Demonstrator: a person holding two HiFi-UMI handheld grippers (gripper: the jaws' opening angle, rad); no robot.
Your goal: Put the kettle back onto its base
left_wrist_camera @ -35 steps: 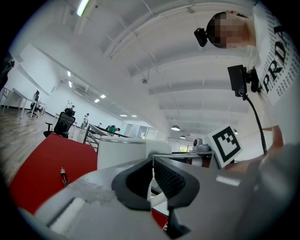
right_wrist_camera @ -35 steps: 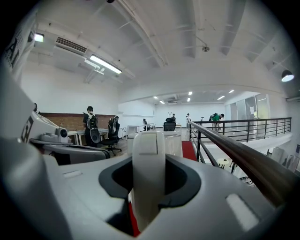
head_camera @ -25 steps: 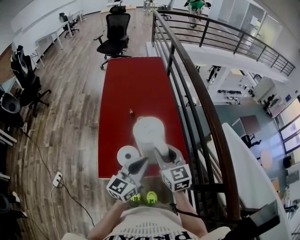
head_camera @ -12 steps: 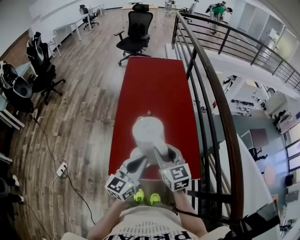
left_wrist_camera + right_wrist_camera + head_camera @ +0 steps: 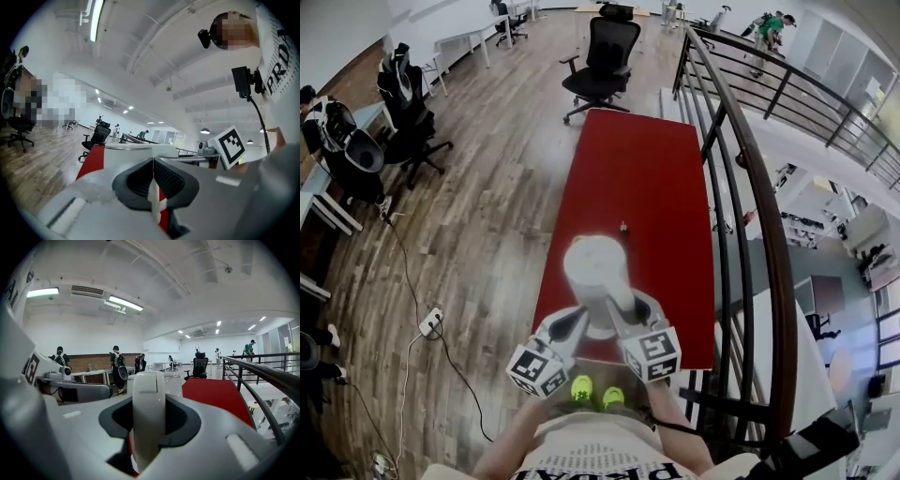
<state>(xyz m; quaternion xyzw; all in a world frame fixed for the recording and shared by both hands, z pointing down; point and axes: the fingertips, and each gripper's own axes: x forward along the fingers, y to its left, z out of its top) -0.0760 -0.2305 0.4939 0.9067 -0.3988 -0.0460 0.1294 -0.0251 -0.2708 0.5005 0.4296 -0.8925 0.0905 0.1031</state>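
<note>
A white kettle (image 5: 595,265) hangs above the near end of the red table (image 5: 637,178). Its handle (image 5: 147,413) runs back between the jaws of my right gripper (image 5: 623,314), which is shut on it. The right gripper view looks along the handle to the kettle body (image 5: 172,379), with my right gripper (image 5: 149,420) round the handle. Beside it on the left, my left gripper (image 5: 572,325) is level with nothing in it, its jaws together in the left gripper view (image 5: 153,180). A white patch between the grippers looks like the round base (image 5: 598,331), mostly hidden.
A black office chair (image 5: 605,56) stands at the table's far end. A dark metal railing (image 5: 741,187) runs along the table's right side over a drop. A small dark object (image 5: 622,226) lies mid-table. More chairs (image 5: 408,103) and a power strip (image 5: 429,322) are on the floor at left.
Both grippers and the kettle have shifted toward the table's left edge. The round base, uncovered left of the kettle a second ago, now lies mostly hidden under the kettle's handle and the grippers.
</note>
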